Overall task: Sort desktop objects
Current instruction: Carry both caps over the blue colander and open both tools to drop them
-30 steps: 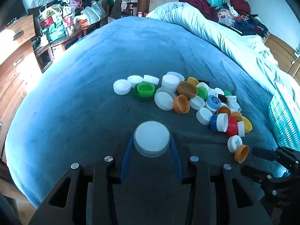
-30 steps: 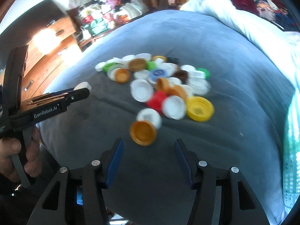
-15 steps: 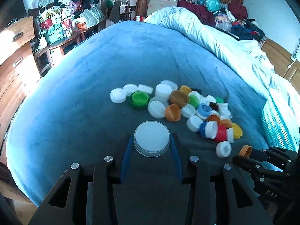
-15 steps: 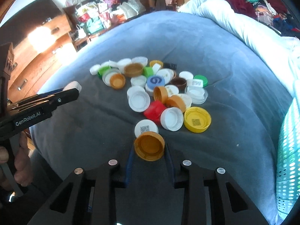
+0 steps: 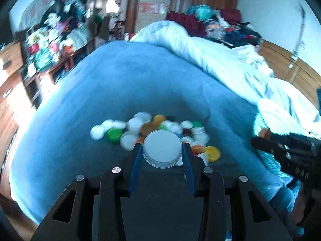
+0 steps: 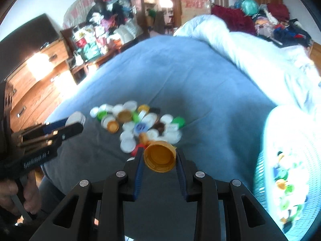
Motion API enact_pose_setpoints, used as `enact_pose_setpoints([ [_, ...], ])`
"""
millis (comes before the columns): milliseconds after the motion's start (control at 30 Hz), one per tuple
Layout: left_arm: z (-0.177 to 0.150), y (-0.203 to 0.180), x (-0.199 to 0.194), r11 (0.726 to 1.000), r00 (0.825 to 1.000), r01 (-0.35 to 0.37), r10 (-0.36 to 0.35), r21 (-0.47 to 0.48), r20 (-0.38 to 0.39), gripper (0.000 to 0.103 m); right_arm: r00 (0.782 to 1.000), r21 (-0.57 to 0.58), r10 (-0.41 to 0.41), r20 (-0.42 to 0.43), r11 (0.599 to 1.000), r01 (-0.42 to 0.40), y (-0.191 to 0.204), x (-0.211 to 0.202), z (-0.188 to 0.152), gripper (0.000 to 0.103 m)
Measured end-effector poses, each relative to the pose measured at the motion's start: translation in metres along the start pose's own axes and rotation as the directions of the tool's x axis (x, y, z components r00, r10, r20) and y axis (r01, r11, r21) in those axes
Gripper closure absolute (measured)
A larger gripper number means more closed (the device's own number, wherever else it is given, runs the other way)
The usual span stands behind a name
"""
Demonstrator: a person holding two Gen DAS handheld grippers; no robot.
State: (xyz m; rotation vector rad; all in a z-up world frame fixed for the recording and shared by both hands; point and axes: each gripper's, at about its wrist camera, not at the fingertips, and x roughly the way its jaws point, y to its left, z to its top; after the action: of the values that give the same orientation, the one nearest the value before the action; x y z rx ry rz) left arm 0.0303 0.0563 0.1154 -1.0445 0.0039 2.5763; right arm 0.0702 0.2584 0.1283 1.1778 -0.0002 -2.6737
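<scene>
My left gripper (image 5: pixel 163 150) is shut on a large white lid (image 5: pixel 162 149), held flat above the bed. My right gripper (image 6: pixel 160 156) is shut on an orange cap (image 6: pixel 159 156) with its hollow side facing the camera. Below both lies a pile of bottle caps (image 6: pixel 140 124) in white, orange, green, blue, red and yellow on the dark part of the blue blanket (image 5: pixel 120 84). In the right wrist view the left gripper (image 6: pixel 77 123) shows at the left with the white lid (image 6: pixel 75 118) in it, held by a hand (image 6: pixel 12 192). The right gripper (image 5: pixel 260 138) appears at the right edge of the left wrist view.
A pale turquoise perforated basket (image 6: pixel 266 160) with several caps inside stands at the right of the bed. A crumpled white duvet (image 5: pixel 220 60) lies along the far right. Wooden drawers (image 6: pixel 36 80) and a cluttered shelf (image 5: pixel 50 46) stand to the left.
The right gripper closed on the orange cap and lifted it off the blanket. Both grippers rose, so the cap pile looks smaller and farther below. The left keeps the white lid.
</scene>
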Motion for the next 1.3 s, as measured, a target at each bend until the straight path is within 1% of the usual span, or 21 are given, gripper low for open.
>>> enact_pose_setpoints([
  [267,0.034,-0.054,-0.015,0.993,0.993,0.083,-0.089,0.086,0.072,0.069,0.992,0.070,-0.097,0.081,0.993,0.092,-0.050,-0.046,0.019,0.070],
  [400,0.053,-0.083,-0.016,0.985,0.987,0.125,-0.136,0.120,0.087,0.069,0.983,0.115,-0.150,0.106,0.984,0.138,-0.080,-0.069,0.024,0.070],
  [467,0.057,-0.097,-0.018,0.981,0.983,0.142,-0.156,0.135,0.095,0.069,0.978,0.133,-0.175,0.113,0.978,0.160,-0.094,-0.080,0.024,0.070],
  [633,0.070,-0.139,-0.016,0.962,0.972,0.197,-0.216,0.190,0.089,0.069,0.966,0.194,-0.239,0.103,0.957,0.216,-0.137,-0.105,0.022,0.069],
  [767,0.076,-0.163,-0.014,0.948,0.965,0.234,-0.254,0.216,0.070,0.069,0.956,0.251,-0.275,0.101,0.937,0.243,-0.171,-0.122,0.018,0.069],
  [833,0.081,-0.180,-0.008,0.939,0.962,0.252,-0.269,0.234,0.042,0.069,0.953,0.272,-0.287,0.091,0.928,0.253,-0.183,-0.129,0.014,0.069],
  [933,0.085,-0.202,-0.001,0.930,0.963,0.259,-0.271,0.261,0.010,0.069,0.950,0.298,-0.304,0.064,0.915,0.273,-0.201,-0.134,0.005,0.069],
  [1033,0.084,-0.228,0.013,0.920,0.961,0.275,-0.274,0.279,-0.043,0.069,0.951,0.328,-0.306,0.037,0.903,0.278,-0.216,-0.137,-0.005,0.069],
  [1100,0.084,-0.250,0.026,0.912,0.963,0.271,-0.254,0.307,-0.093,0.069,0.952,0.345,-0.304,0.024,0.897,0.277,-0.223,-0.138,-0.011,0.069],
  [1200,0.077,-0.279,0.041,0.898,0.959,0.278,-0.236,0.342,-0.158,0.069,0.954,0.363,-0.301,0.006,0.889,0.279,-0.232,-0.138,-0.018,0.069],
  [1300,0.071,-0.300,0.056,0.884,0.952,0.282,-0.212,0.373,-0.219,0.069,0.956,0.380,-0.293,-0.013,0.883,0.276,-0.240,-0.135,-0.026,0.069],
])
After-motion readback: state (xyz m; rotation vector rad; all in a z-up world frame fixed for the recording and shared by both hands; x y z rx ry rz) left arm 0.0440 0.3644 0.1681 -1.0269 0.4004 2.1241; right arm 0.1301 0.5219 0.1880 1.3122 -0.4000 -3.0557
